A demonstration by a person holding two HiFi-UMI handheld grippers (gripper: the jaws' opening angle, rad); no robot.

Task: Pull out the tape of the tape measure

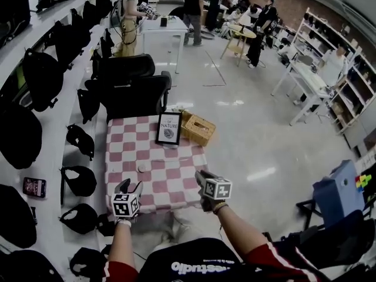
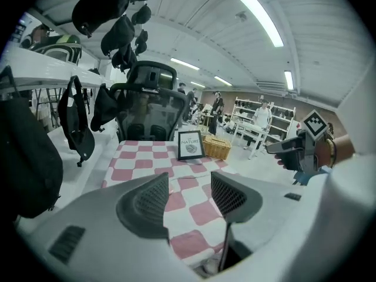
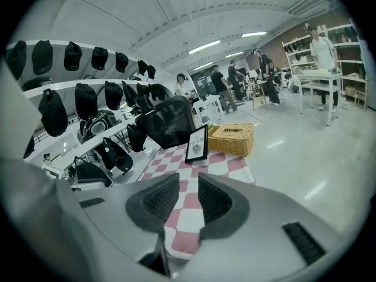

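Approach step. The left gripper [image 1: 128, 185] and right gripper [image 1: 202, 176] hover at lower centre, jaws apart and empty. Next move: reach the small pale item, probably the tape measure [image 1: 144, 168], on the bench [image 1: 126, 140].

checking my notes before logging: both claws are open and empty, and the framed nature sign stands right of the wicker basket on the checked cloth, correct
Not quite. In the head view the framed NATURE sign stands left of the wicker basket, not right. The rest holds: the left claw and the right claw are open and empty, and both things are on the checked cloth.
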